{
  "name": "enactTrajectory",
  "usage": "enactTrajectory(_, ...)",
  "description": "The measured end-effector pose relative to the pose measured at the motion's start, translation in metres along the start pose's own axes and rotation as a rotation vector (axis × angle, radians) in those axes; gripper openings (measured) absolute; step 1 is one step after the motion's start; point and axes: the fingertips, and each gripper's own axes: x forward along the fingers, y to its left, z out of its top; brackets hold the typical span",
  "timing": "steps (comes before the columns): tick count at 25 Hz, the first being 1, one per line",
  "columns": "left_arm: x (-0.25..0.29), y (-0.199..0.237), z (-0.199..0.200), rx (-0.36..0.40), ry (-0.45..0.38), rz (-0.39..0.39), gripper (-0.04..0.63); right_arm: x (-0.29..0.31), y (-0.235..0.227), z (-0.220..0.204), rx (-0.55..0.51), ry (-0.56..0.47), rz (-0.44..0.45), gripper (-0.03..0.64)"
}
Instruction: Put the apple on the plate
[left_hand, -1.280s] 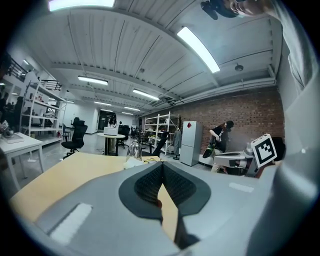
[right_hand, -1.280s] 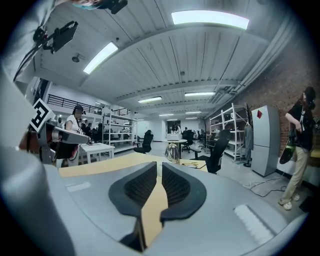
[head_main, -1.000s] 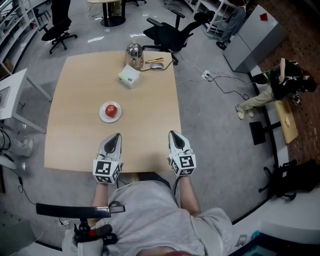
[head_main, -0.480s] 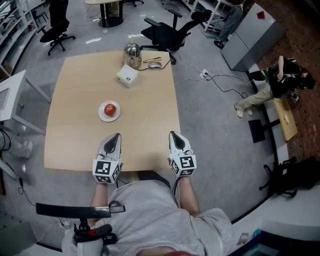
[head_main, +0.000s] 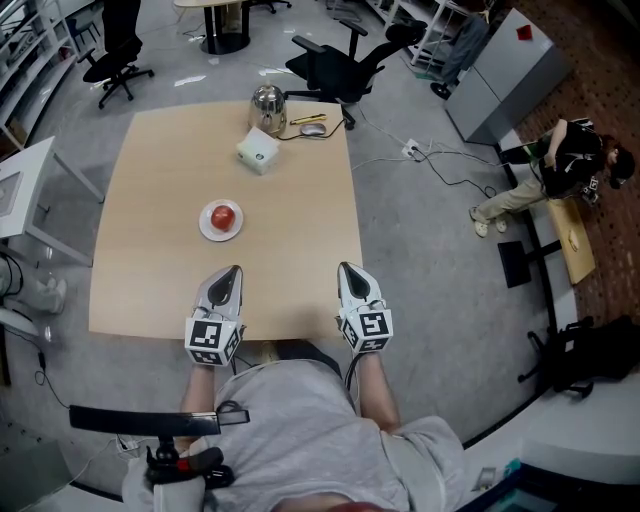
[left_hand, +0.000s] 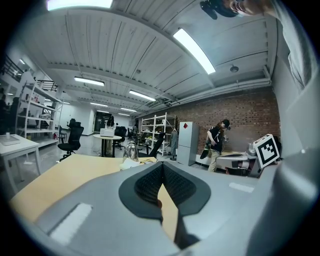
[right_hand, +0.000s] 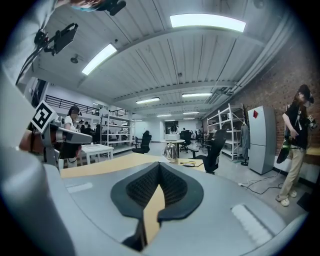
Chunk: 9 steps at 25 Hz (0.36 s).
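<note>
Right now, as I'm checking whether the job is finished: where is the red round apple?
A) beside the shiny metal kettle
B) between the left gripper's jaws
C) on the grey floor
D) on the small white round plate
D: the red round apple sits on the small white round plate mid-table, while the left gripper and the right gripper are shut and empty.
</note>
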Motion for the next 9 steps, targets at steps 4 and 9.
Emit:
enactTrajectory(4, -0.0055, 0.0001, 0.0016, -0.002, 0.002, 0.001, 0.02, -0.0036, 0.0029, 0.0021, -0.001, 0.004, 0.0, 0.005)
enactTrajectory(9, -0.0101, -0.0002, 0.0012, -0.003, 0.0, 0.001, 0.02, -0.0064, 0.0067, 0.002, -0.002, 0.003, 0.001, 0.006)
